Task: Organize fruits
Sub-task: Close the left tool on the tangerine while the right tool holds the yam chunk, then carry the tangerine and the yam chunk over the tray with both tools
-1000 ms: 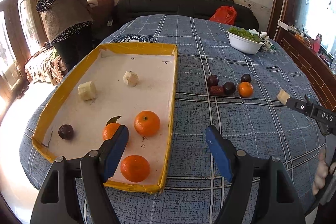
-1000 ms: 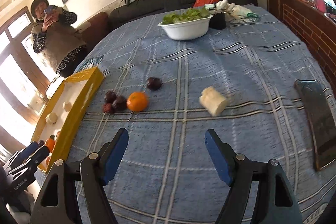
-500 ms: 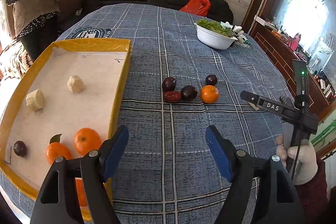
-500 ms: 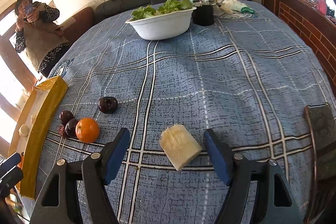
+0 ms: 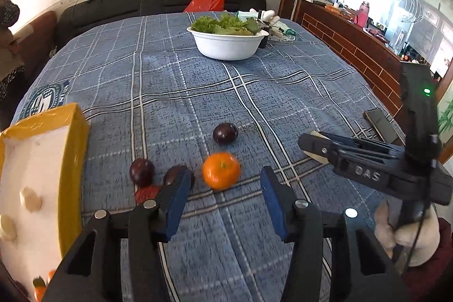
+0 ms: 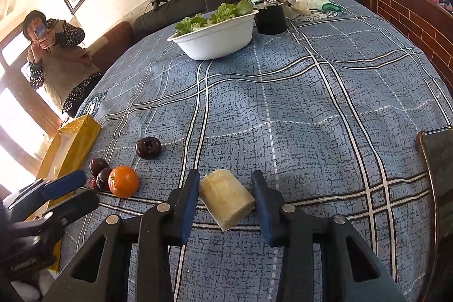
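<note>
A small orange [image 5: 221,171] lies on the blue checked cloth just ahead of my left gripper [image 5: 223,203]. Its jaws are closing, and nothing is between the pads. Dark plums [image 5: 225,133] [image 5: 141,171] and a red date [image 5: 145,193] lie around the orange. The yellow-rimmed tray [image 5: 75,137] at the left holds pale chunks and oranges. My right gripper [image 6: 226,200] is closing on a pale fruit chunk [image 6: 226,196], and both pads touch its sides. The same orange [image 6: 123,181] and my left gripper [image 6: 70,193] show at the left.
A white bowl of lettuce [image 5: 228,43] stands at the back of the table beside a black cup [image 6: 270,19] and white gloves. A phone [image 5: 380,125] lies near the right edge. A person [image 6: 56,58] stands beyond the tray's far end.
My left gripper swung right from over the tray to the loose fruits, and its jaws narrowed. My right gripper advanced to the pale chunk and closed around it.
</note>
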`<state>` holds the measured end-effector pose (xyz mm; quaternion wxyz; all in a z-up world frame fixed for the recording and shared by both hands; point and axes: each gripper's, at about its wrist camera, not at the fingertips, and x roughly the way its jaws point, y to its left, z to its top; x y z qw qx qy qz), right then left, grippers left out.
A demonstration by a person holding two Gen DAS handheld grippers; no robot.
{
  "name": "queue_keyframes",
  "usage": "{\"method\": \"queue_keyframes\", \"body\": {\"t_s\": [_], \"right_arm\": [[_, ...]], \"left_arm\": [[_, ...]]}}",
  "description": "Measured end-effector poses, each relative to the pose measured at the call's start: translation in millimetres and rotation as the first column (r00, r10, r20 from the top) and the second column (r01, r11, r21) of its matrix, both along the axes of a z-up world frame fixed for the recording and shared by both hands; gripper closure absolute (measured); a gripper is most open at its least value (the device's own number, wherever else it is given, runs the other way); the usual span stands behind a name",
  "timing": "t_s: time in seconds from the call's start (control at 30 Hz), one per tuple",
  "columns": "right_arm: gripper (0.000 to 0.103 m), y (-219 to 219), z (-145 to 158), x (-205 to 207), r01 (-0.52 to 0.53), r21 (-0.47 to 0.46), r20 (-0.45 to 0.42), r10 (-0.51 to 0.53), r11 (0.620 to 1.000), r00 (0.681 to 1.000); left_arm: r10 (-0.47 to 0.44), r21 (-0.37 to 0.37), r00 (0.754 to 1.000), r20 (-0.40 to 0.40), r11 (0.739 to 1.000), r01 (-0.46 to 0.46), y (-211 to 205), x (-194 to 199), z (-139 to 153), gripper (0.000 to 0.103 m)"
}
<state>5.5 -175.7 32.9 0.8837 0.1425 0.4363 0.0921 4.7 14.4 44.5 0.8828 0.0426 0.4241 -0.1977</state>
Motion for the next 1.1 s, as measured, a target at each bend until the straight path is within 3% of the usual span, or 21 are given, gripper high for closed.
{"method": "queue_keyframes", "body": {"t_s": [0.33, 0.4, 0.43, 0.77, 1.1], "right_arm": [[0.063, -2, 2, -1, 0.004, 0.020, 0.007, -0.004, 1.000, 1.000], [0.063, -2, 2, -1, 0.005, 0.022, 0.008, -0.005, 1.000, 1.000], [0.063, -2, 2, -1, 0.004, 0.022, 0.009, -0.004, 1.000, 1.000], [0.063, -2, 3, -2, 0.001, 0.028, 0.017, -0.001, 1.000, 1.000], [0.063, -2, 7, -5, 0.004, 0.023, 0.041, -0.004, 1.000, 0.999]], "left_arm": [[-0.084, 0.097, 0.995, -0.046, 0.991, 0.088, -24, 28, -29, 0.054], [-0.086, 0.109, 0.996, -0.035, 0.990, 0.089, -24, 28, -31, 0.069], [-0.082, 0.117, 0.996, -0.032, 0.990, 0.085, -25, 27, -32, 0.069], [-0.037, 0.078, 0.999, -0.003, 0.996, 0.037, -19, 10, -22, 0.069], [0.039, -0.015, 0.998, 0.046, 0.999, -0.038, 6, -29, 14, 0.069]]}}
